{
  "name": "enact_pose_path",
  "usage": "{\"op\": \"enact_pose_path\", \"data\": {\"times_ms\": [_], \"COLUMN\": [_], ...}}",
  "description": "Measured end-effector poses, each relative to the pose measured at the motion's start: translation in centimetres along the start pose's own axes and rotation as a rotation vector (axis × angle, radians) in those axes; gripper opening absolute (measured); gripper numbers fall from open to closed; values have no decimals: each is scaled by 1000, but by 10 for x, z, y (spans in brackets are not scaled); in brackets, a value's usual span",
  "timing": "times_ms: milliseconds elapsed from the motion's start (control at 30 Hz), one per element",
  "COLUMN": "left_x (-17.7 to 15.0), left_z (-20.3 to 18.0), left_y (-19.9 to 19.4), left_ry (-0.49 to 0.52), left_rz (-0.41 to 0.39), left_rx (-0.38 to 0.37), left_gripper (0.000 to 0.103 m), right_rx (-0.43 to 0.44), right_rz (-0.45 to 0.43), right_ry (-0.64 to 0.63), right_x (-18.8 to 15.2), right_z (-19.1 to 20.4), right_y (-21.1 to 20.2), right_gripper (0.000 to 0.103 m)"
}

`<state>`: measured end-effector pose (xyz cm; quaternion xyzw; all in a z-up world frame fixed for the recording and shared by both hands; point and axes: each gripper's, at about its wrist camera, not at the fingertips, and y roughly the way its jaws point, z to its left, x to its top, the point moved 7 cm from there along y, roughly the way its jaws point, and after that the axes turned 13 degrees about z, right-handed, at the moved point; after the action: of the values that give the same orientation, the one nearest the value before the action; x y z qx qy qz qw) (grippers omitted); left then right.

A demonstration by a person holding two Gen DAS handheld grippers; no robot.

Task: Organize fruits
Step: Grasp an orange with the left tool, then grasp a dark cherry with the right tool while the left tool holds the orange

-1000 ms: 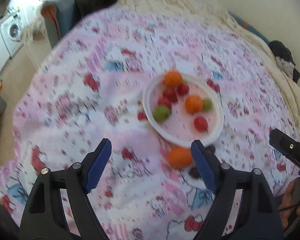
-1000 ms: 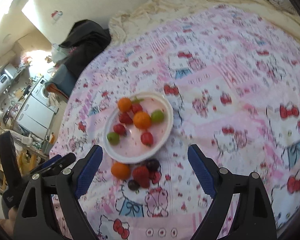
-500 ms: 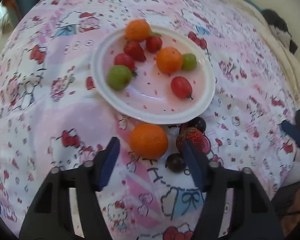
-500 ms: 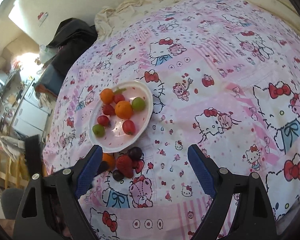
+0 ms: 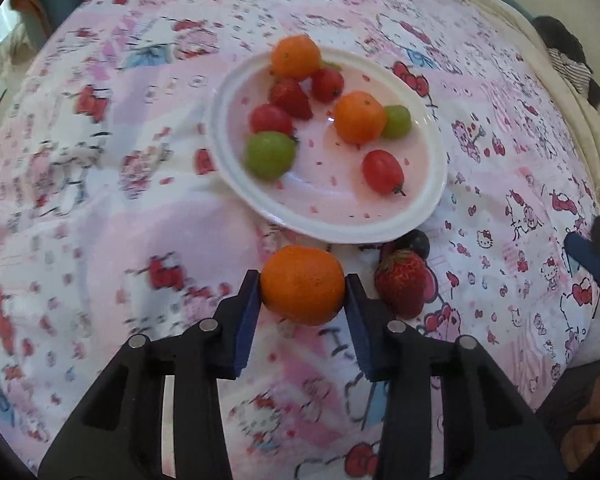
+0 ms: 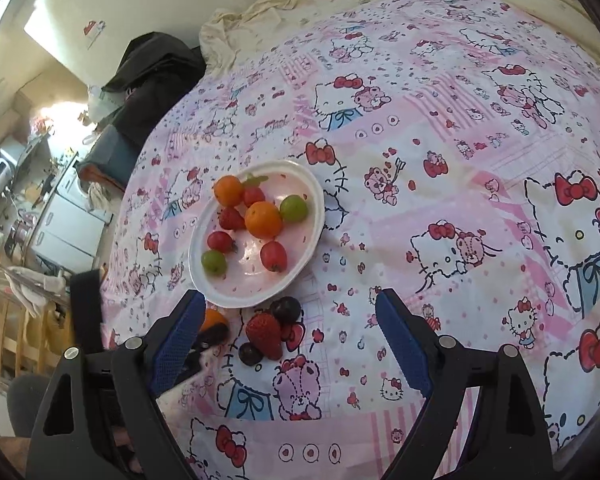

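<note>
My left gripper (image 5: 303, 292) is shut on an orange (image 5: 302, 285) just in front of the white plate (image 5: 434, 208); the orange also shows in the right wrist view (image 6: 213, 318). The plate (image 6: 316, 216) holds two oranges, green and red fruits and a strawberry. A loose strawberry (image 5: 401, 283), a dark grape (image 5: 417, 242) and, in the right wrist view, a second dark grape (image 6: 250, 353) lie on the bedspread beside the plate. My right gripper (image 6: 290, 338) is open and empty, above the loose strawberry (image 6: 265, 335).
Everything lies on a pink Hello Kitty bedspread (image 6: 460, 160) over a bed. A beige blanket (image 6: 300, 4) and dark clothes (image 6: 152, 72) lie at the far edge. Room furniture and a wooden rack (image 6: 8, 320) stand past the left edge.
My left gripper moved down toward the loose orange and closed on it. My right gripper stayed open and drifted slightly.
</note>
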<state>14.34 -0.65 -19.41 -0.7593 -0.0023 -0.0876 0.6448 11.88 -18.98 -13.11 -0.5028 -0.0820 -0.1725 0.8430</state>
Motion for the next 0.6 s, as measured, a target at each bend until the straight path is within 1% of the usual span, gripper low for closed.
{"op": "enact_pose_path", "data": {"times_ms": [67, 167, 200, 300, 400, 600], "left_x": [-3, -8, -9, -10, -12, -10], "left_z": [6, 17, 21, 30, 34, 35], "left_y": [-12, -33, -39, -51, -60, -66], "left_ry": [-15, -29, -44, -80, -93, -94], "left_rz": [-20, -67, -77, -100, -122, -138], "left_rx": [-4, 17, 12, 6, 9, 12], "left_gripper": [37, 37, 37, 37, 37, 37], "right_rx": [-21, -7, 1, -3, 27, 1], "right_rz": [27, 72, 84, 136, 218, 304], "right_ry": [-18, -33, -40, -58, -51, -58], "right_x": [-2, -5, -5, -6, -8, -8], "right_z": [3, 10, 13, 22, 29, 33], "right_y": [6, 16, 19, 33, 52, 85], "right_gripper": [89, 87, 81, 71, 64, 60]}}
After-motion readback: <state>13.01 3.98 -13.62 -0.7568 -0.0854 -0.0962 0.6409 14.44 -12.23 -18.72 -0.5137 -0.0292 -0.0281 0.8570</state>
